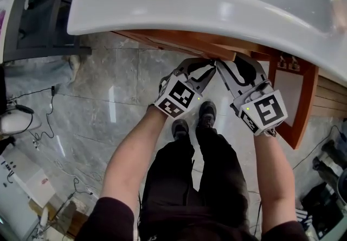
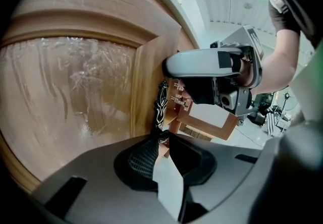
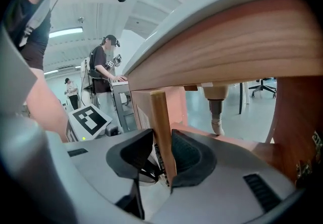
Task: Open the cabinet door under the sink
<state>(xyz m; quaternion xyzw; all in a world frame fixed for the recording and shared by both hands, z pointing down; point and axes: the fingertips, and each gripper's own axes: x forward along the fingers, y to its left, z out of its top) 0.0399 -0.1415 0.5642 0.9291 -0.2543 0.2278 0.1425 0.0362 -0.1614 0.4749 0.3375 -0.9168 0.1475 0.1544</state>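
Under the white sink (image 1: 206, 1) the wooden cabinet's left door (image 2: 75, 102) has a frosted pane and an ornate black handle (image 2: 162, 99). My left gripper (image 2: 164, 142) is shut on that handle's lower end; in the head view this gripper (image 1: 203, 69) sits just under the sink's rim. My right gripper (image 3: 160, 160) stands open astride the door's free edge (image 3: 160, 122). The wood rests against the right-hand pad (image 3: 187, 155) and a gap shows at the other pad. From the head, the right gripper (image 1: 225, 69) is close beside the left.
The cabinet's right door (image 1: 295, 104) hangs wide open at the right. A drain pipe (image 3: 217, 109) shows inside the cabinet. My feet (image 1: 192, 120) stand on the marble floor below. A dark rack (image 1: 38, 23) and cables (image 1: 38, 120) lie left. A person (image 3: 103, 66) stands far behind.
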